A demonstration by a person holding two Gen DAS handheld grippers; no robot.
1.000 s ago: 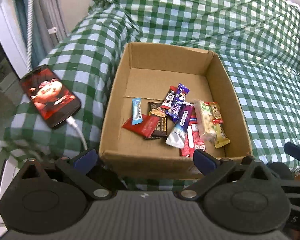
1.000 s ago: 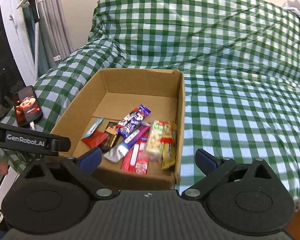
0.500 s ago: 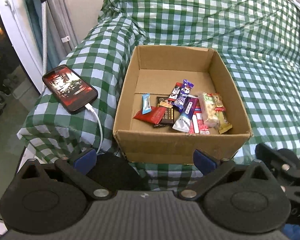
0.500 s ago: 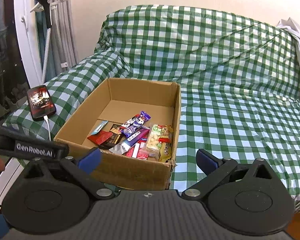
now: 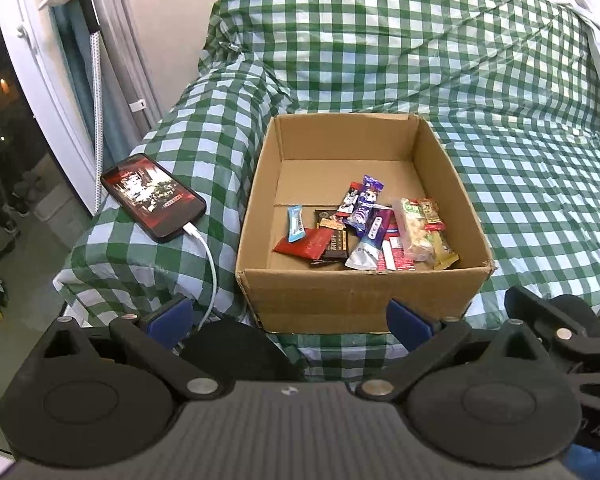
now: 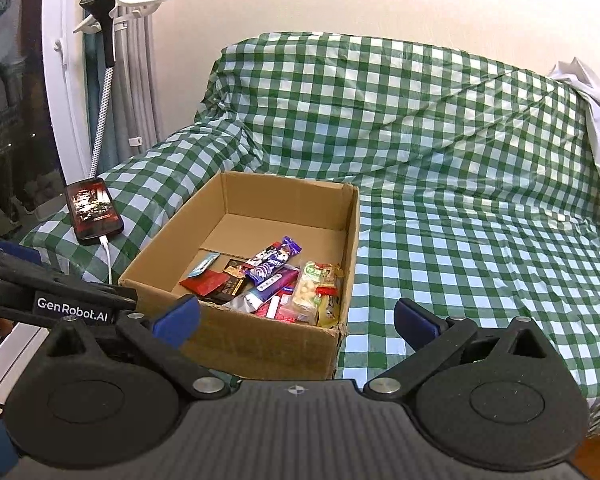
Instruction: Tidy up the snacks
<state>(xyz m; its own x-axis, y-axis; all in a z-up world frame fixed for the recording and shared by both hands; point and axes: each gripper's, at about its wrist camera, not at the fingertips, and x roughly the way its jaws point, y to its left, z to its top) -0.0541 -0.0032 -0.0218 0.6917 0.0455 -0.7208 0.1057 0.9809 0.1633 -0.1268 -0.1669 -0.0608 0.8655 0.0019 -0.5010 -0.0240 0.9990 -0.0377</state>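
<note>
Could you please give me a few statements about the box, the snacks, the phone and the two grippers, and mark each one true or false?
1. The snacks lie in the near half of the cardboard box. True.
2. The phone lies inside the box. False: it lies on the checked cover left of the box, with a white cable plugged in.
3. The left gripper is open and holds nothing. True.
4. The right gripper is shut on a snack. False: it is open and empty, short of the box.
5. The box has a closed lid. False: its top is open.
</note>
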